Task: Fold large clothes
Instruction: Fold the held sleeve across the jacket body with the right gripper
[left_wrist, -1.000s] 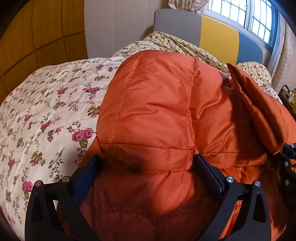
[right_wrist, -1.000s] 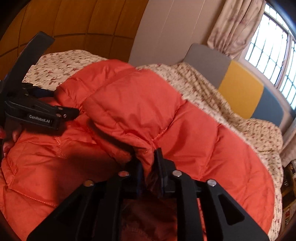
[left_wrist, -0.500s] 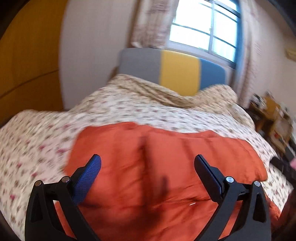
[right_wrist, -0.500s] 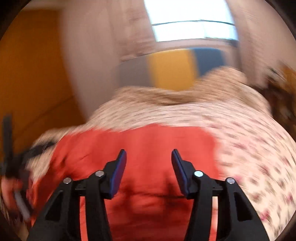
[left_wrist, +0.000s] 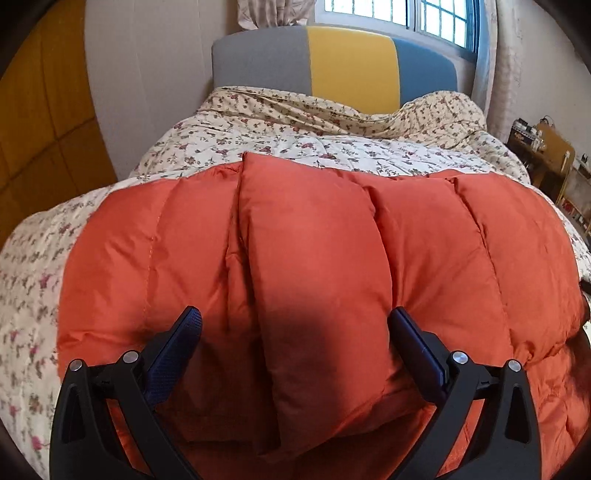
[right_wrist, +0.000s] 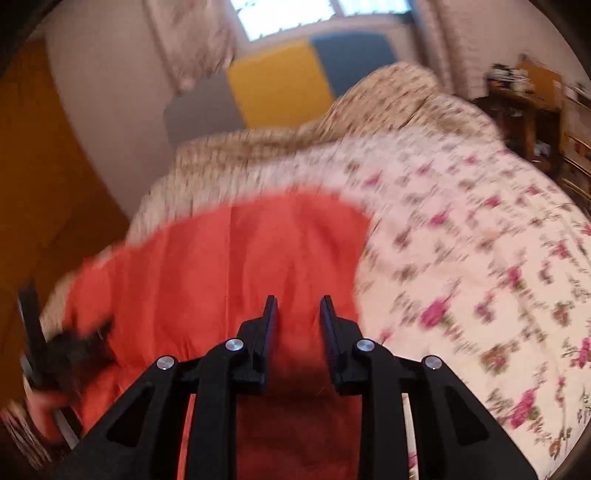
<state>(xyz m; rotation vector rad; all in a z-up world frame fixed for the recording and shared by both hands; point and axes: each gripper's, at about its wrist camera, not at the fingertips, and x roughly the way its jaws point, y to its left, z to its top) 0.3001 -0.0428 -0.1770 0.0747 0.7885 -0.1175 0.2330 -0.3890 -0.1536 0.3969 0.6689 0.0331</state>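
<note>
We see the orange puffer jacket (left_wrist: 314, 266) lying folded on the bed, on top of the floral quilt (left_wrist: 332, 147). It is spread crosswise, with stitched padded panels running away from the camera. One narrower padded section lies on top of the bulk near the middle, its far end reaching the jacket's far edge.

Left tool (left_wrist: 295, 325): jaws wide apart, blue pads (left_wrist: 173, 354) facing inward. The raised middle section of the jacket shows between the fingers, but the pads do not press on it. We cannot tell whether the fingertips touch the fabric beneath them.

Right tool (right_wrist: 297, 310): jaws a narrow gap apart and closing. Orange fabric shows behind the gap; nothing is pinched between the pads. This view is motion-blurred, so fine detail is unreliable.

In the right wrist view the jacket (right_wrist: 236, 266) fills the lower left, and the quilt (right_wrist: 480, 240) with pink flowers is to its right. At the far left edge we note a dark blurred shape over the jacket's edge; it looks like the other tool with a hand (right_wrist: 40, 406) below it, but blur prevents certainty.

Background: the headboard (left_wrist: 351, 74) at the far end of the bed has grey, yellow and blue panels. A window (left_wrist: 406, 14) sits above it, with a curtain (left_wrist: 269, 13) on its left. A wooden stand with small items (left_wrist: 539, 147) is to the right of the bed.
</note>
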